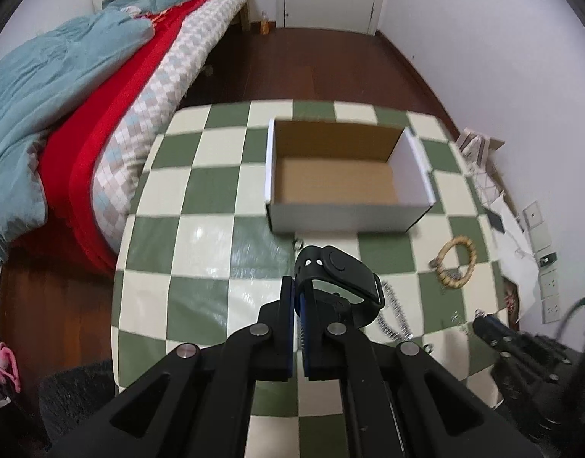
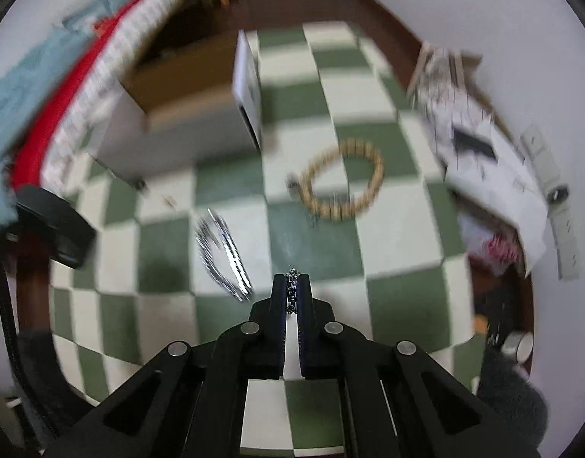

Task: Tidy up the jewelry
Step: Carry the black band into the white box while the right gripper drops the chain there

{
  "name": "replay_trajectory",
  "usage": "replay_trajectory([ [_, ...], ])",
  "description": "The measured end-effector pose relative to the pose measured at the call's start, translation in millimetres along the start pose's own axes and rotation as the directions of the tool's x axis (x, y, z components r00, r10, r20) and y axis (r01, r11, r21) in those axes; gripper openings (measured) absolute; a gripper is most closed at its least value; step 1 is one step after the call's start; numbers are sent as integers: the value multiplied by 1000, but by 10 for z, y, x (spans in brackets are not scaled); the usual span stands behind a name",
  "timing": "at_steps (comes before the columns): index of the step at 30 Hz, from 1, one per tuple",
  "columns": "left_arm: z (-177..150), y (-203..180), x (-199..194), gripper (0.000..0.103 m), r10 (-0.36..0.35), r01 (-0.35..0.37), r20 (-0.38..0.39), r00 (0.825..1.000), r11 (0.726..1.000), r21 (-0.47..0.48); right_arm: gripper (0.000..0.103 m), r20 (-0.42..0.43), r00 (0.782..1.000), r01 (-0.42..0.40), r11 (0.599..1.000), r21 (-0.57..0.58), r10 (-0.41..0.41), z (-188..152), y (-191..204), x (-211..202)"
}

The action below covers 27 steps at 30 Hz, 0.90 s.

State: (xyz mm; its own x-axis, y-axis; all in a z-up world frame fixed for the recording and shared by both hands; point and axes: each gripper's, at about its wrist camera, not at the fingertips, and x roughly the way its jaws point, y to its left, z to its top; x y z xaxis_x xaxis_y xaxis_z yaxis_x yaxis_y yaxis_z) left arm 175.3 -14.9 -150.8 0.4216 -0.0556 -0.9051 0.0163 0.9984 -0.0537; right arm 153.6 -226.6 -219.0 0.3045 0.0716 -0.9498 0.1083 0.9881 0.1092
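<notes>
My left gripper (image 1: 300, 286) is shut on the strap of a black wristband (image 1: 340, 271), held above the checkered table just in front of an open white cardboard box (image 1: 345, 217). The box interior looks empty. My right gripper (image 2: 292, 278) is shut on a small silver chain piece (image 2: 292, 275), held over the table. A wooden bead bracelet (image 1: 455, 263) lies to the right of the box and also shows in the right wrist view (image 2: 344, 185). A silver link bracelet (image 2: 223, 252) lies left of my right gripper, and shows in the left wrist view (image 1: 395, 313). The wristband shows blurred at the left of the right wrist view (image 2: 55, 225).
The green-and-cream checkered table (image 1: 200, 236) stands beside a bed with red and blue bedding (image 1: 74, 114). Papers and wall sockets (image 1: 521, 236) are at the right against the wall. A small ring-like item (image 1: 297, 245) lies by the box's front. The right wrist view is motion-blurred.
</notes>
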Motion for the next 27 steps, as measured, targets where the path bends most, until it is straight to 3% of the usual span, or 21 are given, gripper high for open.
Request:
replay_trajectory([
  [4,199,-54,-127,0,-17,17,42,999,1000,-1,5,96,995,-23,999,-40,26,305,113,-462],
  [9,475,-91,-185,0,-18,18,87,996,1000,10,5,164,986,-7,996,-92,22,784,389,-626],
  [16,846,-66,-37,0,0,-3,103,995,1000,22,5,172,985,2,991,-134,21,1230,649,-370],
  [27,1190,30,576,0,14,-14,18,1000,1000,2,5,112,994,10,987,-159,8,1732,765,258],
])
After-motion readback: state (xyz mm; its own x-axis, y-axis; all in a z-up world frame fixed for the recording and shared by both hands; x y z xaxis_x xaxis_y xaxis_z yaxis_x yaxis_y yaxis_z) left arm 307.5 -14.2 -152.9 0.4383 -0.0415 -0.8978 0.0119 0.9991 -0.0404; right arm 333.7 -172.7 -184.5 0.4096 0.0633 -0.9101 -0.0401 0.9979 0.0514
